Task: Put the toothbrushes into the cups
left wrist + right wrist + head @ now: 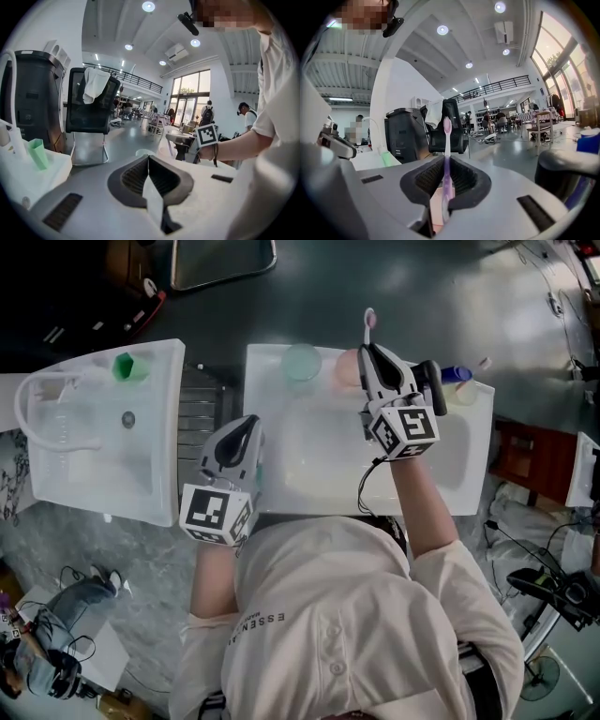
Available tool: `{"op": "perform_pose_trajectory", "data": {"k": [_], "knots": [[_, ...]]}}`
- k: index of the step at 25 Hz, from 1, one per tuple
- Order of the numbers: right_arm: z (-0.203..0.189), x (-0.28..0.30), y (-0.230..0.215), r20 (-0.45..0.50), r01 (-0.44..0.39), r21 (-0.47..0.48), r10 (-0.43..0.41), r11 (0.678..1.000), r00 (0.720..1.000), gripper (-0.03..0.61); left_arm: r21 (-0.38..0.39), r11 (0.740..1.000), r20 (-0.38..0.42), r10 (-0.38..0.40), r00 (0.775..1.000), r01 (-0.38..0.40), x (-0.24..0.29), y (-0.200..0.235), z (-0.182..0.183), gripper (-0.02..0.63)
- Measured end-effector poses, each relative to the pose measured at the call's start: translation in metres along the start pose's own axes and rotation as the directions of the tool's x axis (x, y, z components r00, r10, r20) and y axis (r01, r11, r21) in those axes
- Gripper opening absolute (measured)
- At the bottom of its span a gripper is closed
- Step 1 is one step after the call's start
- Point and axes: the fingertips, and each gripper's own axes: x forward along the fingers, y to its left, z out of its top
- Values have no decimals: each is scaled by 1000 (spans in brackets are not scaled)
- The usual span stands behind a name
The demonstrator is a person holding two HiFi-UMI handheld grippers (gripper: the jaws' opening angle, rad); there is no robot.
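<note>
Purple toothbrush (446, 140) is being squeezed in the nearly closed right claw (367, 349) at one o'clock of the pink cup (345, 371), so next it likely needs tipping into that cup and letting go, while the left claw (149, 159) is being held shut and empty.

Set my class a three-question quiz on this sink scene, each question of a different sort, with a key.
1. Multiple choice: the right gripper has its jaws shut on A) a cup, B) a purple toothbrush, C) nothing.
2. True or false: the green cup stands on the right sink.
3. Fill in: the cup nearest the right gripper's tips is coloured ___.
Key: 1 B; 2 false; 3 pink.
</note>
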Motion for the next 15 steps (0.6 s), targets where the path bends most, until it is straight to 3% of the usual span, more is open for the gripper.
{"op": "perform_pose_trajectory", "data": {"k": [6,9,15], "knots": [[-11,-8,0,-17,2,21,-1,1000,1000,52,11,1000,-21,-28,999,28,2,-6,-4,3],[-11,-15,-2,-9,20,37,-20,999,1000,150,13,999,-20,-41,999,41,2,-8,-4,3],[-3,-31,2,9,67,30,-68,997,998,155,40,996,-6,-74,997,74,-6,-11,1,3]]}}
